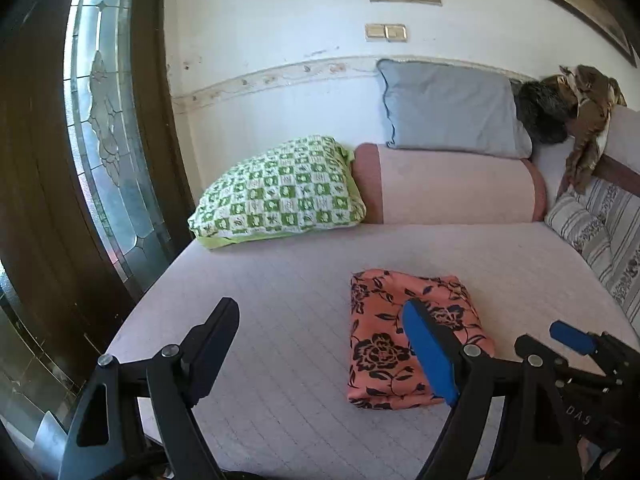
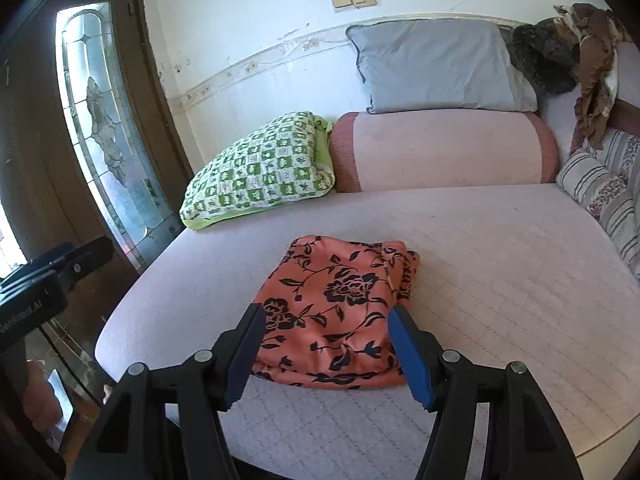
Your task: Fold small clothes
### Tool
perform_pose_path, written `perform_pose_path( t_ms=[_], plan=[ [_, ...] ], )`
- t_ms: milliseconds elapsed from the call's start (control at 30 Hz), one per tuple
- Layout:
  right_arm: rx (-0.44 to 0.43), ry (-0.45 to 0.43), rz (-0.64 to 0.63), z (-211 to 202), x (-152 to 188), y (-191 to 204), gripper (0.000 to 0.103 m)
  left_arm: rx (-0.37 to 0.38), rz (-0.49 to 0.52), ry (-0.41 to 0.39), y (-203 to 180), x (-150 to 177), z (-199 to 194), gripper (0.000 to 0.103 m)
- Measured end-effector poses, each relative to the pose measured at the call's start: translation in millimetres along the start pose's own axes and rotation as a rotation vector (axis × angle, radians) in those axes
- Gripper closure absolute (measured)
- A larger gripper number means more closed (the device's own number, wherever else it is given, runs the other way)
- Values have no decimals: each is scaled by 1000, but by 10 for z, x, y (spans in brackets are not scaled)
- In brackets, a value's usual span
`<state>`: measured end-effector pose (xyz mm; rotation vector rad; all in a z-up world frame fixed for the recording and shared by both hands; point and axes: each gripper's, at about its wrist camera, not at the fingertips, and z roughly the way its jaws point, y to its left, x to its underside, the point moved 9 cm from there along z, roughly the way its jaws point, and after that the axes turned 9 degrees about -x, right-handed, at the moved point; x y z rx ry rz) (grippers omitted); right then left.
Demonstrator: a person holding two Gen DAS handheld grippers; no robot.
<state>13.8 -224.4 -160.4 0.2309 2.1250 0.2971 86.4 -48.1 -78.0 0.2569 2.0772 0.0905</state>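
Note:
A folded orange cloth with black flowers [image 1: 404, 332] lies on the pale pink bed [image 1: 280, 280]. My left gripper [image 1: 320, 320] is open and empty, held above the bed to the left of the cloth; its right finger overlaps the cloth in view. In the right wrist view the same cloth [image 2: 344, 300] lies just ahead of my right gripper [image 2: 326, 328], which is open and empty, its fingers [image 2: 408, 344] standing either side of the cloth's near edge, above it. The right gripper's tip also shows in the left wrist view [image 1: 572, 336].
A green checked pillow [image 2: 260, 168], a pink bolster [image 2: 440, 152] and a grey pillow [image 2: 436, 68] lie along the wall. Striped cushions [image 2: 604, 188] and brown clothes [image 2: 592, 60] sit at the right. A wooden door with glass [image 2: 92, 120] stands left of the bed.

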Motion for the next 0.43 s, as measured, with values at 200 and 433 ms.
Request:
perform_pose_path(
  t_ms=[200, 433],
  plan=[
    [-30, 29, 2, 155, 35, 76, 36, -24, 21, -38, -18, -21, -18, 0],
    [-36, 41, -4, 258, 63, 74, 36, 28, 4, 16, -96, 63, 127, 0]
  ],
)
